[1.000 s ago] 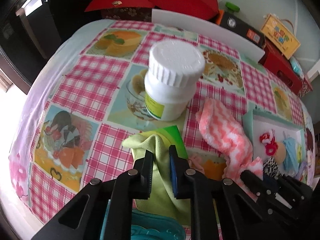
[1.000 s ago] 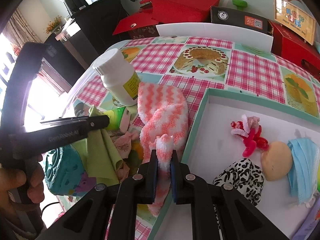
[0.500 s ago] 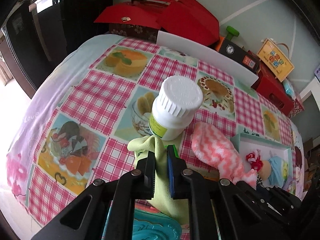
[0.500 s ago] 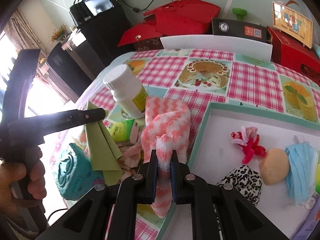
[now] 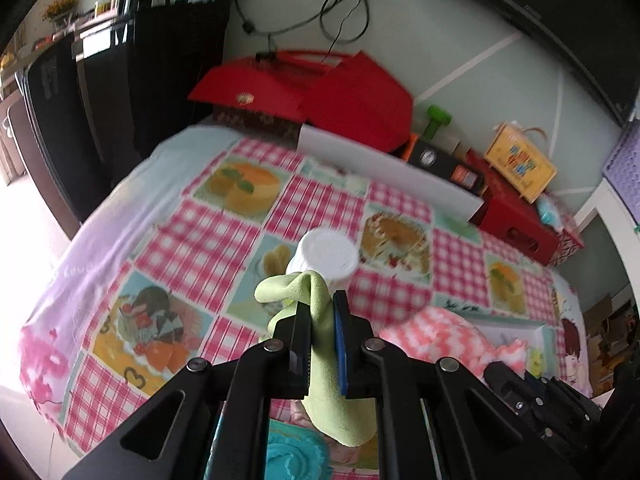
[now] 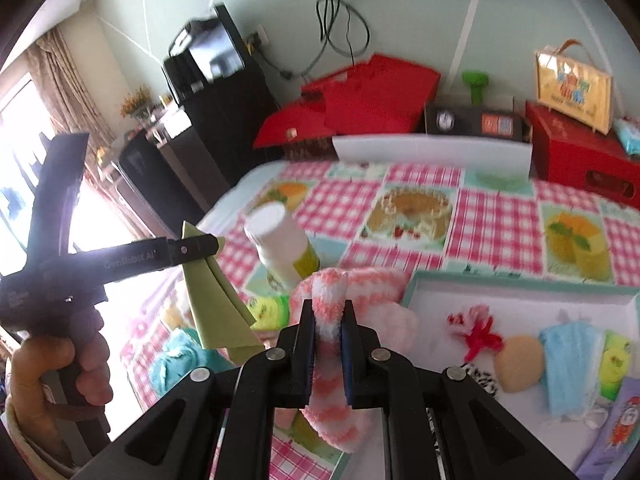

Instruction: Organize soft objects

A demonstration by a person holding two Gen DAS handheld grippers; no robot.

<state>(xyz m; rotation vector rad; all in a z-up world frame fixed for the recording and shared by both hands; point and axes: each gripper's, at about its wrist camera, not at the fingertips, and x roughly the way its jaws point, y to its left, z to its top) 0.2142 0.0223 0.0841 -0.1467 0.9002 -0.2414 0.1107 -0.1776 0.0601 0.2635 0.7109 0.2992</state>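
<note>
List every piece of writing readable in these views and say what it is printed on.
"GenRobot.AI": on the arm of the left gripper, seen from the right wrist.
Yellow gift bag: coloured lettering, too blurred.
Black box: labels, too small.
White bottle: yellow label, unreadable.

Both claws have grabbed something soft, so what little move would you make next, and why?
Probably carry the right claw, shut on the pink-and-white sock, sideways over the white tray. The sock's end hangs free, and the tray already holds soft things like the blue face mask. The left claw can follow with its green cloth.
</note>
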